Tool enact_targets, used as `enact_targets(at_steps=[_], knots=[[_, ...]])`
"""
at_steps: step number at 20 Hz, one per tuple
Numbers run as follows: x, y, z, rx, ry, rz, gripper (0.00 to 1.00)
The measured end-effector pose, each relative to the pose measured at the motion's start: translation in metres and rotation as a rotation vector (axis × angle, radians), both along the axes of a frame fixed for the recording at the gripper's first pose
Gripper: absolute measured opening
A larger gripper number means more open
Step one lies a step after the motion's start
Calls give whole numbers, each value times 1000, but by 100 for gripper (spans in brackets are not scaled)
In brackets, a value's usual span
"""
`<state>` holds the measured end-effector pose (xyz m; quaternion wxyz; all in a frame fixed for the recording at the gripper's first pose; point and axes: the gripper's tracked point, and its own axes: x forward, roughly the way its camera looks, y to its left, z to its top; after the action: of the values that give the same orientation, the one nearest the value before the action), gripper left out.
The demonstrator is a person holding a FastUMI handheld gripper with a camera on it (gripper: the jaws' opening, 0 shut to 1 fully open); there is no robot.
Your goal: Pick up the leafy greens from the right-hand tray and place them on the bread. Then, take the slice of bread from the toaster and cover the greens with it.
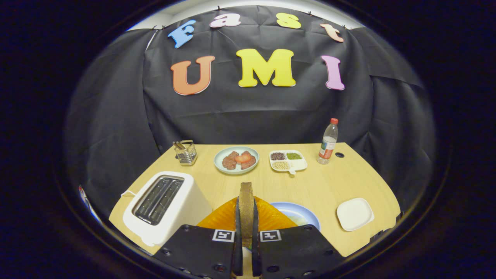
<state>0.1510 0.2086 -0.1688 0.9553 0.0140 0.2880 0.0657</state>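
My gripper (246, 221) is shut on a slice of brown bread (245, 193), held upright and edge-on between the fingers (237, 224). Below it lie an orange sheet (219, 221) and a blue plate (308, 217) with something pale on it, mostly hidden by the gripper. A speck of green shows low between the fingers. To the left stands the white toaster (164, 207), with both slots dark and empty. The small white square tray (354, 214) on the right is bare.
At the back of the wooden table (348, 178) sit a metal holder (186, 152), a pale green plate with meat and tomato (236, 159), a divided white dish of beans (288, 160) and a red-capped bottle (328, 141). Black cloth walls the booth.
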Motion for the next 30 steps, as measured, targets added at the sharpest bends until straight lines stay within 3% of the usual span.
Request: enact_targets(at_steps=[7, 18, 19, 29, 30], knots=[[2, -9, -45, 70, 65, 42, 9], [10, -63, -71, 182, 110, -15, 9], [9, -68, -74, 180, 117, -18, 13], [9, -95, -107, 37, 118, -24, 13], [9, -97, -110, 33, 130, -22, 17]])
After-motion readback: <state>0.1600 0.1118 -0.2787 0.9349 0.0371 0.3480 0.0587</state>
